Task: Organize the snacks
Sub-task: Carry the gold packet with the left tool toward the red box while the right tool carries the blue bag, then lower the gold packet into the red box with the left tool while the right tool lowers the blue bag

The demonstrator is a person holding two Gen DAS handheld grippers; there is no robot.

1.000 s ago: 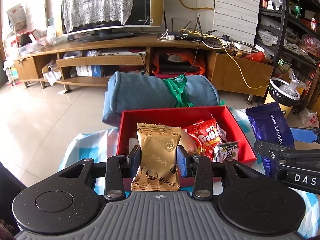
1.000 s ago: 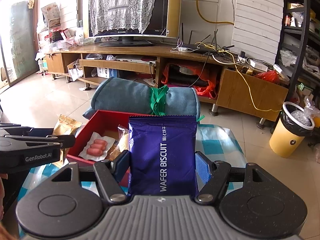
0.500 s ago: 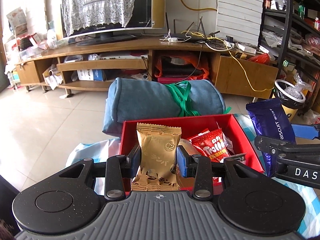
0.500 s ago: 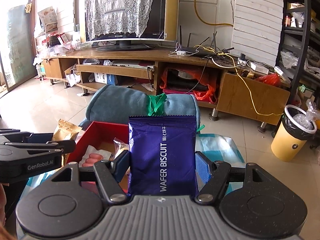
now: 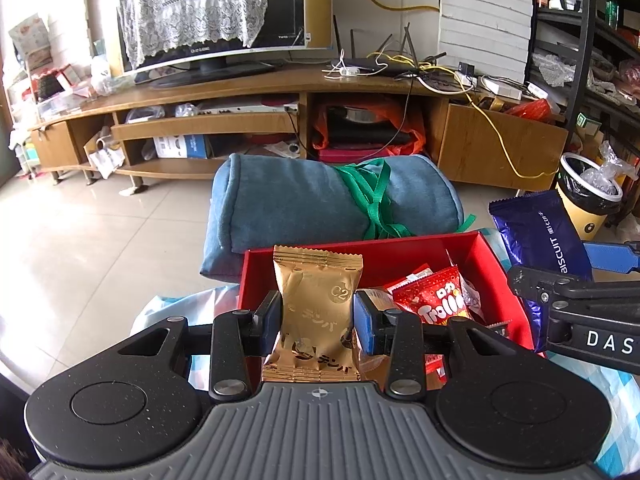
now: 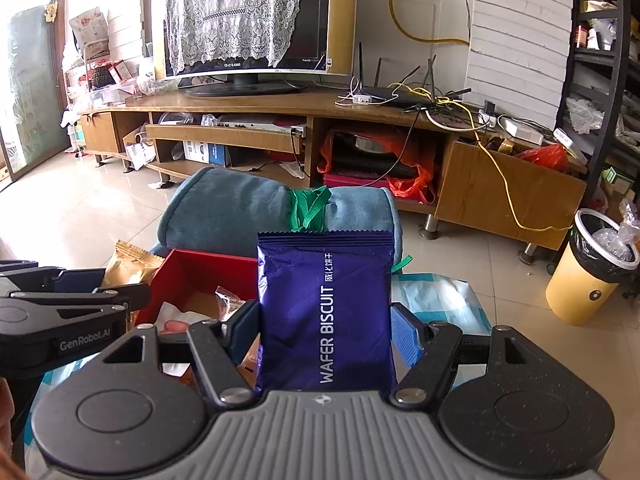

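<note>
Since both packets are probably bound for the red box (image 5: 496, 276), each is held upright above it. Seen from the left wrist, the left gripper (image 5: 316, 316) pinches a gold snack packet (image 5: 316, 312) over the box's near left wall, fingers nearly closed. Seen from the right wrist, the right gripper (image 6: 325, 330) clamps a purple wafer biscuit packet (image 6: 325, 304) at the box's right, fingers set wider.

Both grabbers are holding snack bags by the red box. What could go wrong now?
1. The gold packet is pinched only at its sides by the left gripper, so it could slip or get crushed.
2. The right gripper holds the wafer biscuit pack close beside the left one; they might bump.
3. The red box already looks crowded.
</note>
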